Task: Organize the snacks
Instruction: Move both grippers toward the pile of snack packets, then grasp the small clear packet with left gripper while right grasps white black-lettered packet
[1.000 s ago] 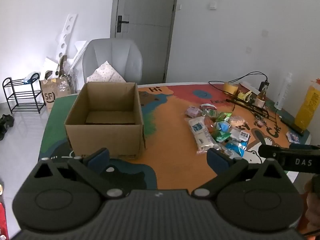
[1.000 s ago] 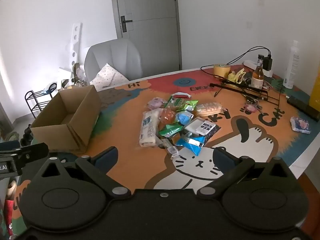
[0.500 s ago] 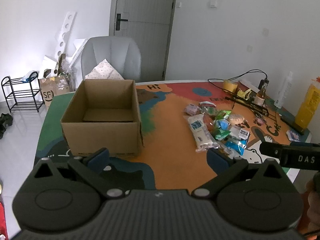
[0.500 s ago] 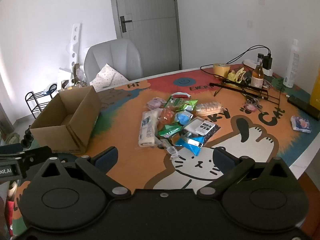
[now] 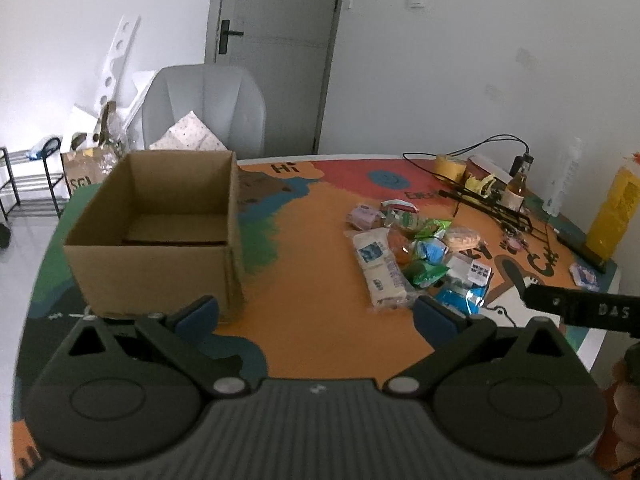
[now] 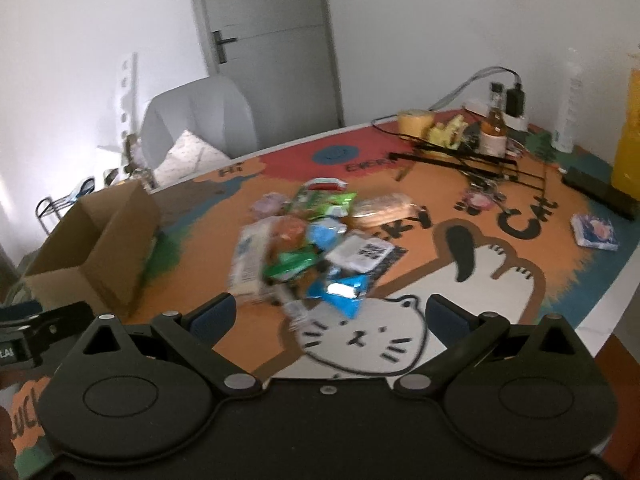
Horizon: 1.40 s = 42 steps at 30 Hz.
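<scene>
Left gripper [image 5: 316, 314] and right gripper [image 6: 331, 316], both spread wide and holding nothing, above the cat-printed tabletop [image 5: 320, 264]. The snack packets [image 5: 416, 254] lie heaped near the tabletop's centre, well apart from the open cardboard box [image 5: 160, 232] standing upright toward the left edge, its interior bare.

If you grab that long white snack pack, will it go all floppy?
Probably a bit. The white pack looks like soft clear wrap around pale pieces, so it may sag at the ends and crinkle. It seems light for its size. Its shiny film could slip between the fingers, so gripping near the middle looks safer.
</scene>
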Available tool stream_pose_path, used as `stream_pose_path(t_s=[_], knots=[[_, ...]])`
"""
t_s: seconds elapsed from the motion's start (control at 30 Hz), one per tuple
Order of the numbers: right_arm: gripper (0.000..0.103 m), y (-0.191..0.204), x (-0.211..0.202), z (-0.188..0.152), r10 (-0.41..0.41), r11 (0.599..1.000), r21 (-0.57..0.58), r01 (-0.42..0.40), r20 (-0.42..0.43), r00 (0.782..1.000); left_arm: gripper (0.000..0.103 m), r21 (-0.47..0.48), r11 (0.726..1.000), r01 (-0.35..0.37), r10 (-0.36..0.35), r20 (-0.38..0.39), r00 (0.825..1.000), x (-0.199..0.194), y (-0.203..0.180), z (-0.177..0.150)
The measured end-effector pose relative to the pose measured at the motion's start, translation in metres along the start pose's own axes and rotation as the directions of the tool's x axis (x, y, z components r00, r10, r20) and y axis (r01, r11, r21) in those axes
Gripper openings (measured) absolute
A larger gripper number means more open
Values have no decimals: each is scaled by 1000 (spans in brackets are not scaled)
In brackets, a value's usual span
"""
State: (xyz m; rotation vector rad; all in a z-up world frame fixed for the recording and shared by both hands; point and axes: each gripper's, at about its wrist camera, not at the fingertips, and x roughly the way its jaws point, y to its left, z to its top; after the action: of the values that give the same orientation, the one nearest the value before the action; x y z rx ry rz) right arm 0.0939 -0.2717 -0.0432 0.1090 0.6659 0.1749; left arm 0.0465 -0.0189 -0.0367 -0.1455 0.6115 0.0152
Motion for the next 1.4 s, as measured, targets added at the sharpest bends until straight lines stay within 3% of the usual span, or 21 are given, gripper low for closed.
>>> stream_pose_path(t_s=[0.23, 0.57, 1.03, 1.2, 1.4], knots=[[103, -38, 9, 14, -27, 1000, -2, 27, -75, 997, 103, -16, 999, 32, -32, 17, 999, 19, -19, 10], [103, -75, 22, 24, 55, 998, 23, -55, -14, 998, 103, 4, 998, 56, -56, 46, 997, 43, -52, 22], [103, -108, 63, 10, 139, 987, 89, -133, -54, 989, 100, -20, 998, 63, -64, -13, 998, 91, -70, 14], [100, -109, 77, 9, 169, 984, 67, -166, -52, 984, 87, -42, 997, 70, -73, -58, 996, 113, -77, 8], [90, -103, 98, 18, 211, 978, 4, -211, -42, 977, 63, -53, 996, 72, -78, -133, 988, 138, -88, 1]])
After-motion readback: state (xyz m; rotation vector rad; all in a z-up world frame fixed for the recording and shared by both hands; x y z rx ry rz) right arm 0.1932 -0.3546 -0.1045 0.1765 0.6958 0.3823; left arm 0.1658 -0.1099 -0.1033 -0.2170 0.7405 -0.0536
